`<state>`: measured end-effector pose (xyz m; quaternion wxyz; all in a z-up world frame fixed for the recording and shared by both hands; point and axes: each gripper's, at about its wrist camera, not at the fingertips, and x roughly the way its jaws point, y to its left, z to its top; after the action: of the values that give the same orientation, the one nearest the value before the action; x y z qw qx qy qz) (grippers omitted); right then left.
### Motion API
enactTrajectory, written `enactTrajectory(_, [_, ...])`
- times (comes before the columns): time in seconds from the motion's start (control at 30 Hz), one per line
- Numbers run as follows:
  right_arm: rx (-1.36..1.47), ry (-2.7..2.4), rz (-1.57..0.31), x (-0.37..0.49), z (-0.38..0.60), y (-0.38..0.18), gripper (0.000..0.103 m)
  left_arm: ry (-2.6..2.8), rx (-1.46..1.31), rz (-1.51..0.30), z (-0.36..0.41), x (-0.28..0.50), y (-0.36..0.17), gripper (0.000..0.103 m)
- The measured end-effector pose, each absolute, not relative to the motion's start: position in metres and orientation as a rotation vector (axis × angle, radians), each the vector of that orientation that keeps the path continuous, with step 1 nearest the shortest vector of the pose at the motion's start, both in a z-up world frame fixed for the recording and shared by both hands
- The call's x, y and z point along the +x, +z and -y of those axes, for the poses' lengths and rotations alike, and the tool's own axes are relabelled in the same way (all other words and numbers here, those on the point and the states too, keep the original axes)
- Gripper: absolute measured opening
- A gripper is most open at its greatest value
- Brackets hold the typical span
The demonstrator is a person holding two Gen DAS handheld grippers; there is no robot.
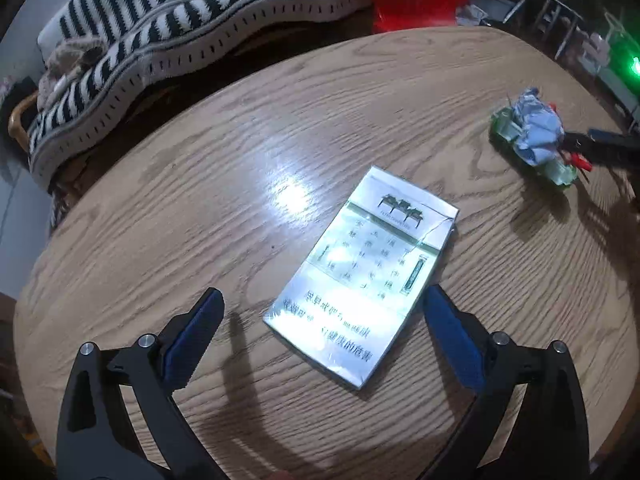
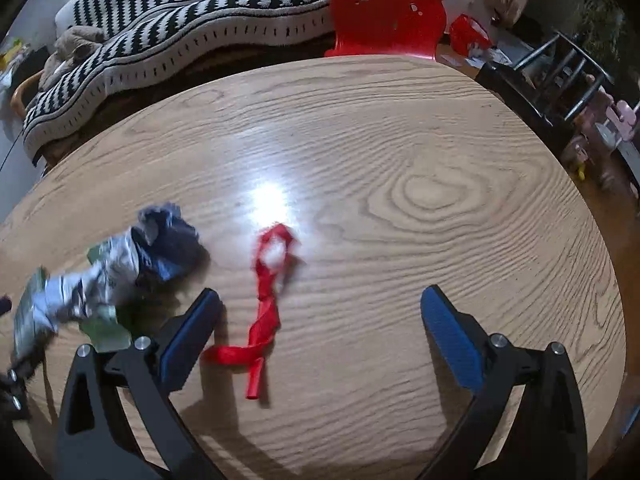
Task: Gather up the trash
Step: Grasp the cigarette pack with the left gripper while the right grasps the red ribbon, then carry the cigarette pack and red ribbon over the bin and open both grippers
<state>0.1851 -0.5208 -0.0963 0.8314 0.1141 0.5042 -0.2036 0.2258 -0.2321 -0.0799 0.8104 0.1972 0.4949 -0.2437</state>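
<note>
On the round wood-grain table (image 1: 168,208) lies a flattened silvery cigarette pack (image 1: 362,280), printed side up, its near end between the spread blue pads of the left hand-held gripper (image 1: 322,312), which stands wide open and holds nothing; whether either pad touches the pack cannot be told. Farther right on the same table sits a crumpled wad of pale paper and green wrapper (image 1: 534,136), with bits of red beside it and the dark tip of the other tool just next to it. In the right wrist view, the right hand-held gripper (image 2: 320,312) is likewise wide open and empty, its fingers apart over a twisted red ribbon (image 2: 266,304) lying flat on the table; the ribbon's near end runs close to the left finger. The crumpled wad (image 2: 120,268), motion-blurred, sits left of that finger. Beyond the table stand a red plastic chair (image 2: 386,12) and a black-and-white striped blanket (image 2: 168,24).
</note>
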Motion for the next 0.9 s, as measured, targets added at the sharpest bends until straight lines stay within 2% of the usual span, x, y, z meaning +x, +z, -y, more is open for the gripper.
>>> enactTrajectory(0.1, [0.238, -0.428, -1.067, 0.175, 0.524, -0.097, 0.097, -0.530, 0.351, -1.085, 0.226, 0.232, -0.083, 0.097])
enactTrajectory(0.47, [0.189, -0.344, -1.073, 0.165, 0.523, -0.096, 0.097, -0.545, 0.355, -1.060, 0.230, 0.239, -0.085, 0.098])
enactTrajectory(0.5, [0.182, -0.332, -1.075, 0.165, 0.522, -0.096, 0.088, -0.549, 0.351, -1.053, 0.229, 0.238, -0.085, 0.093])
enactTrajectory(0.53, [0.175, -0.309, -1.068, 0.164, 0.519, -0.094, 0.078, -0.569, 0.349, -1.014, 0.230, 0.231, -0.082, 0.067])
enactTrajectory(0.57, [0.148, -0.266, -1.051, 0.163, 0.513, -0.089, 0.031, -0.565, 0.362, -0.986, 0.232, 0.227, -0.079, 0.066])
enactTrajectory(0.6, [0.121, -0.230, -1.043, 0.162, 0.505, -0.084, 0.013, -0.558, 0.348, -0.991, 0.232, 0.224, -0.079, 0.065])
enactTrajectory(0.73, [0.124, -0.189, -1.052, 0.157, 0.495, -0.084, 0.013, -0.566, 0.345, -0.999, 0.238, 0.212, -0.076, 0.059])
enactTrajectory(0.9, [0.164, -0.190, -1.013, 0.131, 0.495, -0.073, 0.013, -0.569, 0.326, -0.968, 0.232, 0.192, -0.054, 0.059])
